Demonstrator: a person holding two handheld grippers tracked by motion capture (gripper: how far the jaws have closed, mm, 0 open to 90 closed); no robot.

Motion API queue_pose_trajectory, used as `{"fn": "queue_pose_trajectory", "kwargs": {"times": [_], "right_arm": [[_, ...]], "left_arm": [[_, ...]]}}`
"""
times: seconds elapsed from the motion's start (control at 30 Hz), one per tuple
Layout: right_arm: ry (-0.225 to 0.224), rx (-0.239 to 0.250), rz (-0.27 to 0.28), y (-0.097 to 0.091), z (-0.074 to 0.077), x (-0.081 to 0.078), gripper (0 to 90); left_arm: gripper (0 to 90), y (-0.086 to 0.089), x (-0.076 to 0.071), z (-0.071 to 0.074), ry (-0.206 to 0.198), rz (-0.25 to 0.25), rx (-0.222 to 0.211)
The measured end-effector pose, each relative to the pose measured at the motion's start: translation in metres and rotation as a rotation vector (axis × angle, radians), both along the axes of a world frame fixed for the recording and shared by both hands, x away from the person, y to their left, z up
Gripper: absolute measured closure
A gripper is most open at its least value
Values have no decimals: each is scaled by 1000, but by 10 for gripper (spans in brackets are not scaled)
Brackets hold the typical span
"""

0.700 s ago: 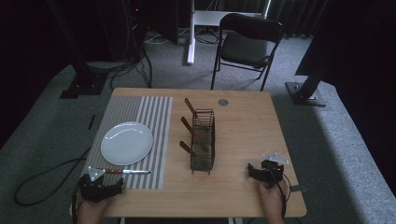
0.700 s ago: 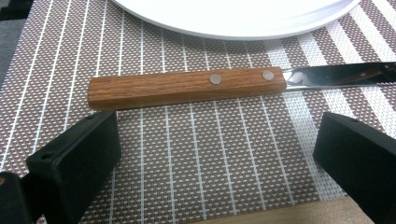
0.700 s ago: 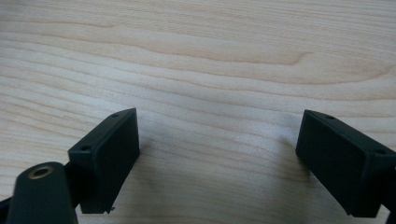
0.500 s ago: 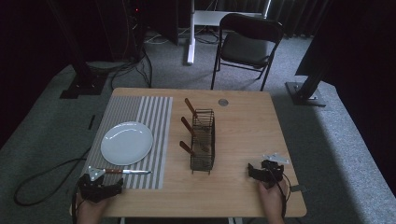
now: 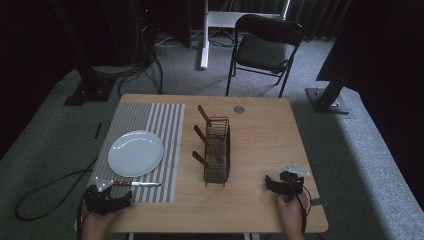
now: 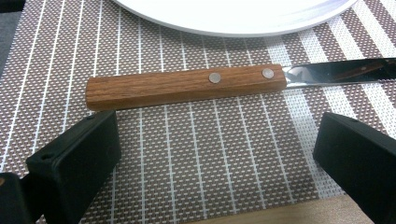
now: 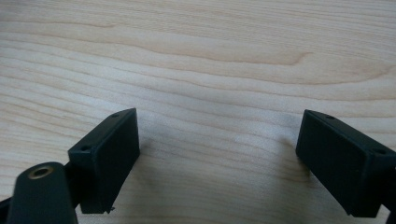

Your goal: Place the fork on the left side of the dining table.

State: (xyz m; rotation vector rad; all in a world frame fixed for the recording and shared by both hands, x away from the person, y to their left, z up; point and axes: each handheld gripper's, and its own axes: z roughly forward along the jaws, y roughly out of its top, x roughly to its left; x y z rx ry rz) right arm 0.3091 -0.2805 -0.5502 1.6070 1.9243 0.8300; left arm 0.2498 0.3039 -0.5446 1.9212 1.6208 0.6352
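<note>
Left gripper view: the left gripper (image 6: 217, 158) has its fingers spread wide and empty over the striped placemat (image 6: 196, 154), just short of the wooden-handled knife (image 6: 187, 86) beside the white plate (image 6: 233, 14); the right gripper (image 7: 219, 154) gapes empty above bare tabletop (image 7: 210, 56)

Both claws (image 5: 107, 200) (image 5: 280, 186) agape, low.

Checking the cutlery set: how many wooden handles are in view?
4: three wooden handles stick out of the black wire basket; one wooden-handled knife lies on the striped placemat. Others may be hidden inside.
</note>
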Motion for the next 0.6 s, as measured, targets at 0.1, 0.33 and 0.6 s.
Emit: {"fn": "queue_pose_trajectory", "kwargs": {"times": [0.1, 0.33, 0.6], "right_arm": [[0, 0, 0, 0, 0, 0, 130], [0, 0, 0, 0, 0, 0, 130], [0, 0, 0, 0, 0, 0, 130]], "left_arm": [[11, 0, 0, 1, 9, -5, 5], [14, 2, 2, 3, 24, -37, -2], [14, -3, 2, 9, 16, -75, -12]]}}
